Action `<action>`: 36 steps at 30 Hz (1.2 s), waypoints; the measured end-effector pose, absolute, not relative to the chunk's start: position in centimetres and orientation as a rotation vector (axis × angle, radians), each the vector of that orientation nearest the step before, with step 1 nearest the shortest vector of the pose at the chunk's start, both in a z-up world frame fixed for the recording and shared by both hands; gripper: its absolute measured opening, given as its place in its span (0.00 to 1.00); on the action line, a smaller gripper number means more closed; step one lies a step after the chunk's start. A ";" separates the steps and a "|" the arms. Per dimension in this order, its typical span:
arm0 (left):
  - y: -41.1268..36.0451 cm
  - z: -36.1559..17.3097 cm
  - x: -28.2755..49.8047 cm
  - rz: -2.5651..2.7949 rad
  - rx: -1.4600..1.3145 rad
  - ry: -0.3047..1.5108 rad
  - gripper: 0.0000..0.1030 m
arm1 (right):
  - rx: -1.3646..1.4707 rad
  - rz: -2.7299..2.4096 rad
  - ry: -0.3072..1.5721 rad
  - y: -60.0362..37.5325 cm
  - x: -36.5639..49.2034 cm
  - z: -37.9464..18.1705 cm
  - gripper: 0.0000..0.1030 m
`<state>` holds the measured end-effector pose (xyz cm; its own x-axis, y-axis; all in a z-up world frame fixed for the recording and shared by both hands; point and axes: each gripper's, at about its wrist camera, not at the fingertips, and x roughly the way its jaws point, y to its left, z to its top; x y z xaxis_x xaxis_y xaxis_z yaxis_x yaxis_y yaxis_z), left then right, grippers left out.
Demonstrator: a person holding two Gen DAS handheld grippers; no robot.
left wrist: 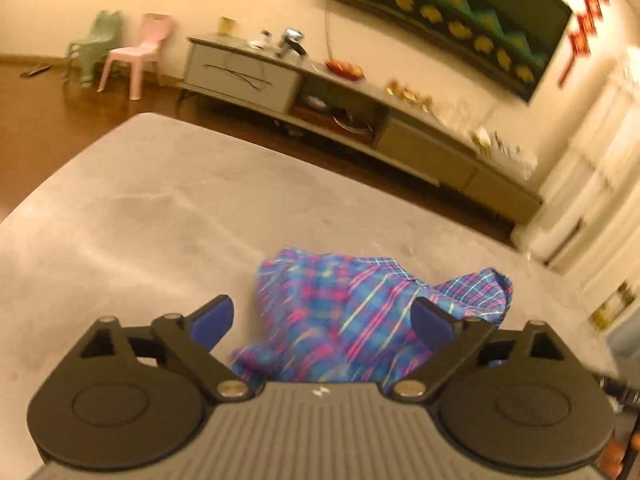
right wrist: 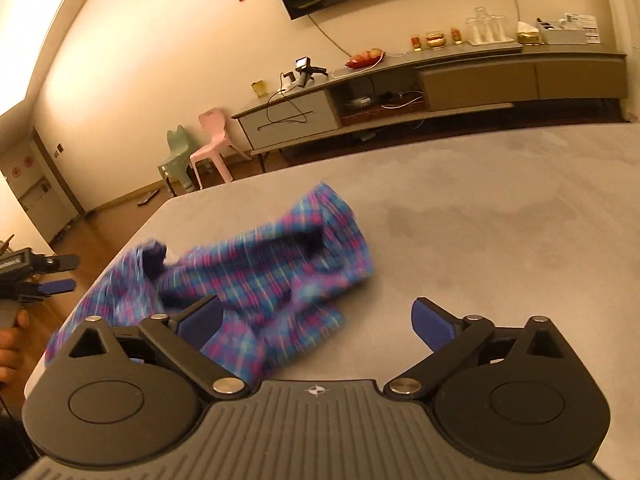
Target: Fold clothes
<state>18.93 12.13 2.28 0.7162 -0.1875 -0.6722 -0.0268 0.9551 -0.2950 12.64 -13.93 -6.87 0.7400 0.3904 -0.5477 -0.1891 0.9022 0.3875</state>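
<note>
On grey table (right wrist: 500,220) | plaid garment (right wrist: 256,276) crumpled near left edge | both grippers' fingers apart, empty

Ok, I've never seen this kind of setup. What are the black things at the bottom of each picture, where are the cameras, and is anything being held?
No robot here: a person holds a two-finger tool in each hand, each with a fisheye camera looking forward along its fingers. One picture comes from the left gripper, the other from the right gripper. The black parts with blue pads are those tools. Both stand open and hold nothing. On the grey surface lies a crumpled plaid garment, blue and pink, unfolded. It lies between the left gripper's fingers; in the right view it lies mostly left of the gap. The right view's left edge also shows the left gripper in the person's hand.
</note>
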 end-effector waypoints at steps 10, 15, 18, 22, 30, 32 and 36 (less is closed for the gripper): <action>4.9 -2.9 24.5 -0.248 -0.239 0.910 0.86 | 0.211 0.251 0.776 -7.2 26.0 -11.0 0.89; 7.2 1.1 21.2 -0.283 -0.296 0.753 0.07 | 0.136 0.258 0.773 -5.7 26.2 -10.6 0.11; 8.7 3.6 19.1 -0.304 -0.331 0.652 0.04 | 0.179 0.266 0.625 -6.9 23.3 -5.4 0.10; 10.6 7.0 16.3 -0.330 -0.375 0.516 0.04 | 0.183 0.278 0.337 -9.4 15.8 5.9 0.10; 14.1 4.4 12.6 -0.261 -0.482 0.571 0.04 | 0.109 0.142 0.326 -16.7 7.9 10.0 0.12; 12.5 1.6 12.7 -0.272 -0.450 0.663 0.04 | 0.133 0.076 0.492 -18.4 8.9 4.7 0.13; 8.1 -1.9 12.0 -0.285 -0.270 0.770 0.12 | 0.162 -0.003 0.649 -20.5 8.1 -2.3 0.23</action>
